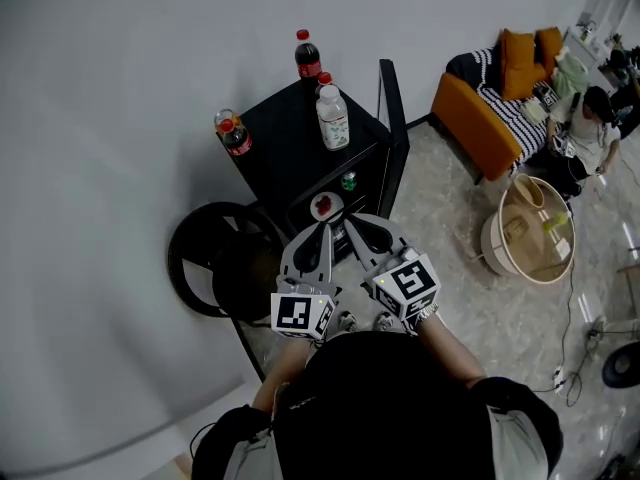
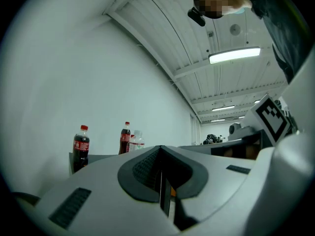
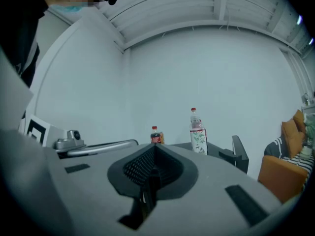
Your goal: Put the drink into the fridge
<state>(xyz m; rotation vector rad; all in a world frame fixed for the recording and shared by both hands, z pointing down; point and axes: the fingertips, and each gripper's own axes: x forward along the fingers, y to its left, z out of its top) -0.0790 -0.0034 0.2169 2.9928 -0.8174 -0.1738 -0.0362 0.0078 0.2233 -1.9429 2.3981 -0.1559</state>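
Observation:
A small black fridge stands against the wall with its door swung open to the right. On top are a cola bottle at the left edge, another cola bottle at the back and a clear water bottle. A green item and a red one show inside. My left gripper and right gripper hover side by side before the opening, both shut and empty. The left gripper view shows its shut tip below two cola bottles. The right gripper's shut tip sits below the water bottle.
A round black seat stands left of the fridge. An orange sofa and a round wooden tub are off to the right, with a seated person beyond. Cables lie on the tiled floor.

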